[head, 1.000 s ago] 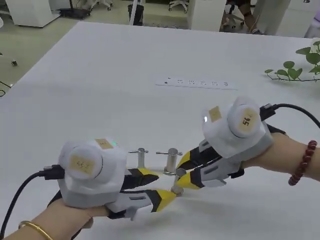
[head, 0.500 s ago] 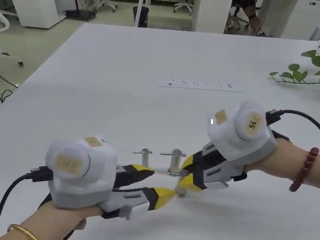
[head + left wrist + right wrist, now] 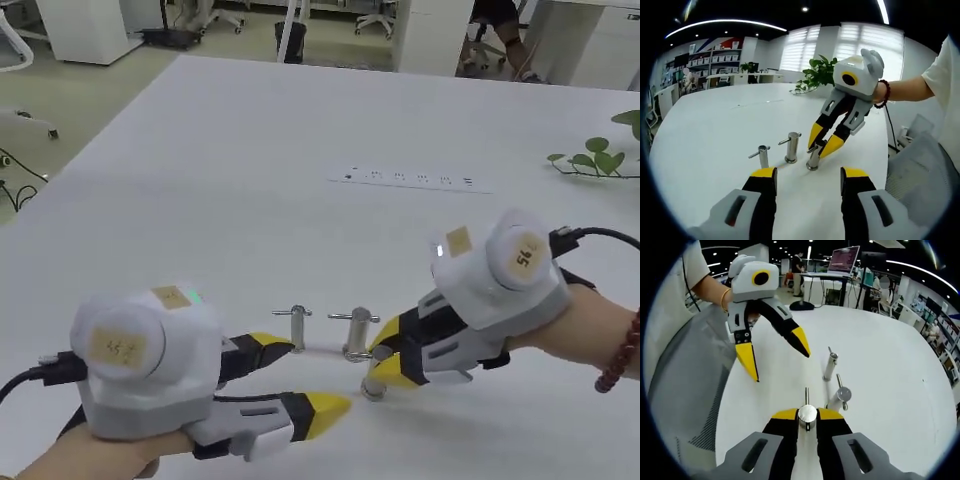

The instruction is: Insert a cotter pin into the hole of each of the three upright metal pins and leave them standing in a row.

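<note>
The left gripper (image 3: 300, 378) hangs low over the white table (image 3: 250, 180) with its yellow-tipped jaws spread wide and nothing between them, and in its own view a bare strip of tabletop lies between them and the row. The right gripper (image 3: 388, 362) comes in from the other side, its jaws pressed together on the top of the third metal pin (image 3: 373, 388), which stands on the table just beside the middle metal pin (image 3: 356, 336). The far metal pin (image 3: 298, 330) stands a little apart from that one. Both of these are upright, each with a cotter pin (image 3: 352, 316) crossing its head. In the right gripper view a thin rod also sticks out past the clamped pin's head. Beyond the row the tabletop runs open as far as a white power strip (image 3: 415, 180), and the table's left edge slants away above a pale floor. A leafy plant (image 3: 598, 160) lies near the right edge. Tan stickers (image 3: 524, 256) on both gripper housings carry handwriting too tilted to read. A red bead bracelet (image 3: 624, 352) circles the wrist behind the right gripper. Office chairs and white cabinets stand past the table's far end.
</note>
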Demonstrator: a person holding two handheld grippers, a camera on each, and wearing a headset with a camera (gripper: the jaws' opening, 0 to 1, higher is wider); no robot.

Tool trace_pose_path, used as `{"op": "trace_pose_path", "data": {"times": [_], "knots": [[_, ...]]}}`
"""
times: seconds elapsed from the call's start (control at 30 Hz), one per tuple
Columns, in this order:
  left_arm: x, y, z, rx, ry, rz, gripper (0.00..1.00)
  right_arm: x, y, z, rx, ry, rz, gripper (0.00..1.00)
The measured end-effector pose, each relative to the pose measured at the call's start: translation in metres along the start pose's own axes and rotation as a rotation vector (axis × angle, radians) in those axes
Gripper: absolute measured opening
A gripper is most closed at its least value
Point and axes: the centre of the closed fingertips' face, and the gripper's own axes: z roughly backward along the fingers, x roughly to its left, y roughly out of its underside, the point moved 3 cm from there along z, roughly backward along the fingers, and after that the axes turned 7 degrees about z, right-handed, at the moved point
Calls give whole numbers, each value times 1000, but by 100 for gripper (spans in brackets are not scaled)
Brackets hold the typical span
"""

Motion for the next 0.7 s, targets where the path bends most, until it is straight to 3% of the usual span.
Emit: {"op": "trace_pose_path", "data": {"times": [0.3, 0.7], "knots": [[8, -5, 6, -29, -48, -9, 65, -8, 9, 10, 24, -1, 18, 13], [10, -8, 7, -46, -71, -19, 74, -20, 23, 20, 32, 12, 3, 13]]}}
